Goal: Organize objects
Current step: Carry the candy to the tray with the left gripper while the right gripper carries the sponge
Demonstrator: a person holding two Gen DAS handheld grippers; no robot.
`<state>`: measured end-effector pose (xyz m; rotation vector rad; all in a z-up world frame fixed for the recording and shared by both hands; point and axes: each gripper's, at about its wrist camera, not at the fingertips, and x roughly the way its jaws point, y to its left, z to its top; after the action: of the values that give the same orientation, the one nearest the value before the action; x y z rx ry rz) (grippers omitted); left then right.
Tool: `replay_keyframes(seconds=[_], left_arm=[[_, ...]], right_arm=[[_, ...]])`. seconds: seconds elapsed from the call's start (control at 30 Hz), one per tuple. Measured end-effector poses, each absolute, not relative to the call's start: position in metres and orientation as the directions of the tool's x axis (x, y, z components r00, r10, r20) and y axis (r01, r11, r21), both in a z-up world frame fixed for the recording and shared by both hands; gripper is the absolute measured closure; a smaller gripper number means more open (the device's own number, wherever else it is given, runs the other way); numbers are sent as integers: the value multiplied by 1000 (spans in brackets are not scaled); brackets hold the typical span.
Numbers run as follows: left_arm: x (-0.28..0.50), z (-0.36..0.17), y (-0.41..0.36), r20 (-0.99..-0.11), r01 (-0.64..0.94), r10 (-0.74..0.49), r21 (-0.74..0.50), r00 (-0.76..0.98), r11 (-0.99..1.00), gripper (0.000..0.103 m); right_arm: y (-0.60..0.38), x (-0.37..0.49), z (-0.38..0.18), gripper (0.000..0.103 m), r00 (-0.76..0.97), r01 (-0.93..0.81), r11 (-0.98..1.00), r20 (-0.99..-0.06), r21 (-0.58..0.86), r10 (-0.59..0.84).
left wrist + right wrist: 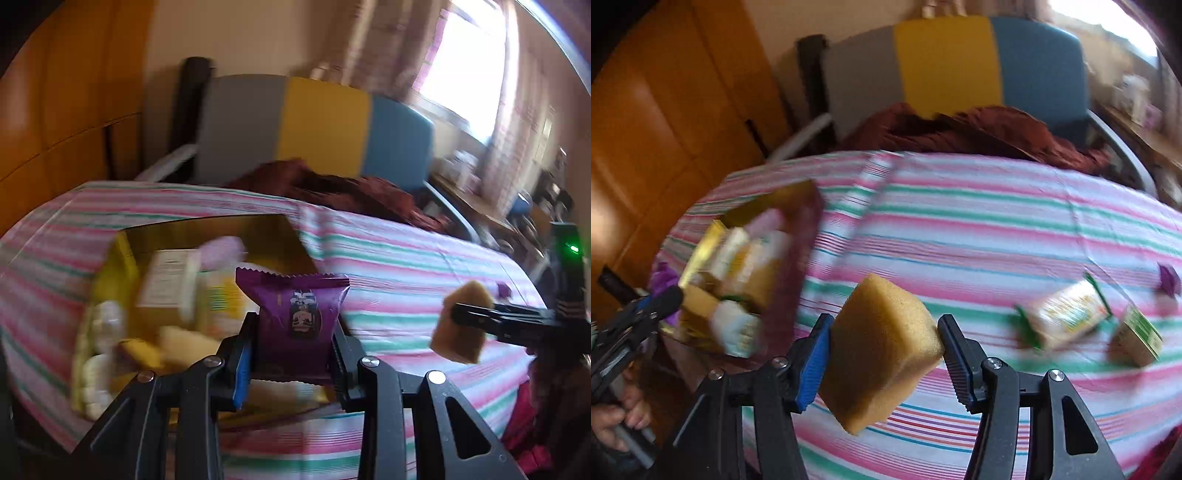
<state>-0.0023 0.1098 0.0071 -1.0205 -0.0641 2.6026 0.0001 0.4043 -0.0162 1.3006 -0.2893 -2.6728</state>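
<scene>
My left gripper (293,332) is shut on a purple snack packet (295,317) and holds it above the near edge of a gold box (207,230) that holds several packets and small boxes. My right gripper (882,350) is shut on a tan sponge block (879,354) above the striped tablecloth (979,229). The right gripper with the sponge also shows in the left wrist view (461,325), to the right of the box. The left gripper shows at the left edge of the right wrist view (665,299), beside the gold box (701,243).
Two snack packets (1067,314) (1137,336) and a purple wrapper (1169,280) lie on the cloth at the right. A dark red cloth (979,129) lies at the far table edge before a grey, yellow and blue chair (945,62). An orange wooden cabinet (665,110) stands left.
</scene>
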Motion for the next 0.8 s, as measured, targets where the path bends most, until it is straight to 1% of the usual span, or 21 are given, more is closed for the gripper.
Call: replay_keyframes(seconds=[0.17, 0.27, 0.37, 0.5, 0.6, 0.73, 0.8], left_arm=[[-7, 5, 55, -658, -174, 246, -173, -712, -969, 69], [-10, 1, 29, -665, -113, 208, -183, -717, -977, 69], [-11, -2, 6, -666, -64, 180, -195, -724, -979, 69], [-14, -4, -16, -665, -20, 164, -218, -729, -976, 69], [-14, -6, -24, -663, -12, 162, -225, -731, -974, 69], [-15, -9, -21, -667, -27, 176, -228, -724, -973, 69], [-15, -12, -19, -671, -33, 184, -231, -719, -972, 69]], right_arm=[[354, -11, 2, 45, -613, 171, -938, -713, 301, -340], [326, -21, 5, 45, -594, 218, -921, -705, 323, -388], [305, -31, 3, 45, -567, 250, -901, -702, 354, -432], [285, -43, -3, 45, -542, 254, -893, -710, 370, -449], [270, -51, -9, 45, -534, 256, -910, -737, 326, -414], [242, -65, -23, 45, -519, 293, -938, -793, 185, -319], [233, -70, -30, 45, -517, 308, -940, -804, 146, -294]])
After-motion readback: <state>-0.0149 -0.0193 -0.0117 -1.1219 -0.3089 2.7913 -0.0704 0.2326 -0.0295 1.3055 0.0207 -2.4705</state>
